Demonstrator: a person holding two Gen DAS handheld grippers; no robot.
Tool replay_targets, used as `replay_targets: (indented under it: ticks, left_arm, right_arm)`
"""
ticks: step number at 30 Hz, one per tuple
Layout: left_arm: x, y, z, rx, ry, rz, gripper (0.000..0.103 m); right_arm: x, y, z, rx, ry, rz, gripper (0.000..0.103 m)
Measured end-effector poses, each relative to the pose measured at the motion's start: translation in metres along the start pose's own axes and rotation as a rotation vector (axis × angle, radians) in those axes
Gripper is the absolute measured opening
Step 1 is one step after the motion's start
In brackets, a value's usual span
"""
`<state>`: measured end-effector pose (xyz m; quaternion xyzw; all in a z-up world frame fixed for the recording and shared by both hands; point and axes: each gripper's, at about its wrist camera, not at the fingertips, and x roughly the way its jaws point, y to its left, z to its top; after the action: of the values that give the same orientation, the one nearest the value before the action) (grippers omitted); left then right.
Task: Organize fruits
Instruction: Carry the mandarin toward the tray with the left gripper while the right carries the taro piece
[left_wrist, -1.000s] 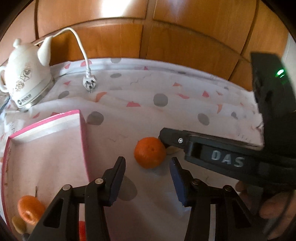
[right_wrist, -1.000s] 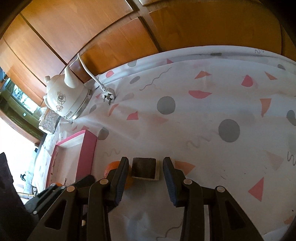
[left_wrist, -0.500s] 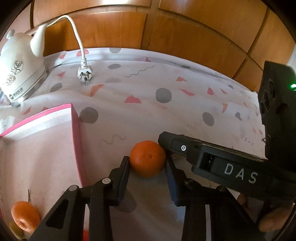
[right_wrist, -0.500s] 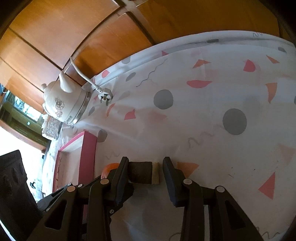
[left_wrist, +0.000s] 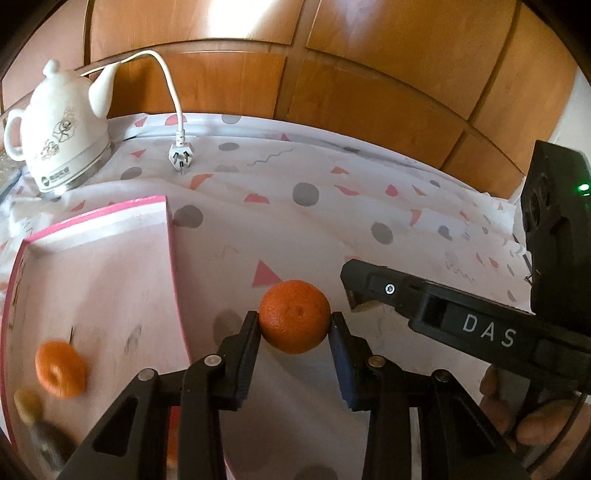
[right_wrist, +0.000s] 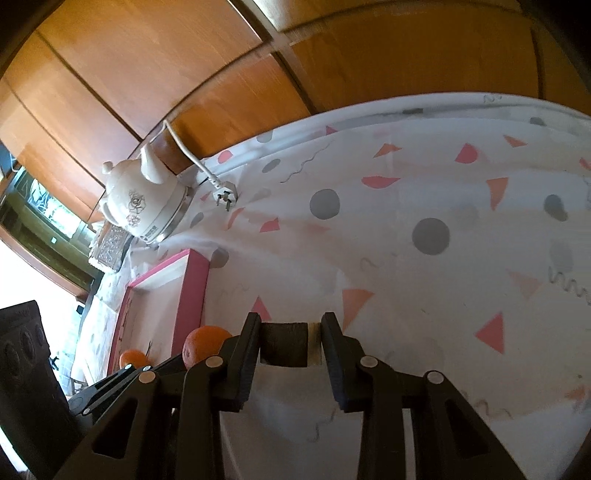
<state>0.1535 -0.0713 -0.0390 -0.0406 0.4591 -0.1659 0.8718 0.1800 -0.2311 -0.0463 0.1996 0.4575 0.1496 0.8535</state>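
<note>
Left gripper clamped on round orange tangerine, beside pink-rimmed tray. Right gripper pinched shut around dark brown block with pale edge.

Glossy white ceramic kettle, matt printed cloth, dimpled orange, varnished wood panelling.

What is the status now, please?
Left gripper shut on orange. Right gripper shut on dark block. Pink tray left, path unobstructed.
</note>
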Motion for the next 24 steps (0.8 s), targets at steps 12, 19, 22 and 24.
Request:
replay_targets:
  ticks: [12, 19, 22, 24]
  left_arm:
    - [-0.042, 0.0, -0.041, 0.002, -0.032, 0.03, 0.038]
    - [-0.06, 0.005, -0.057, -0.01, -0.048, 0.038, 0.038]
    - [-0.067, 0.009, -0.063, -0.013, -0.057, 0.041, 0.038]
    - [-0.072, 0.011, -0.067, -0.016, -0.066, 0.043, 0.038]
  right_arm:
    - [-0.025, 0.006, -0.053, -0.085, 0.018, -0.125, 0.033]
    - [-0.028, 0.007, -0.076, -0.106, 0.02, -0.175, 0.033]
    - [-0.029, 0.008, -0.079, -0.114, 0.009, -0.185, 0.033]
    - [-0.03, 0.01, -0.081, -0.119, 0.004, -0.193, 0.033]
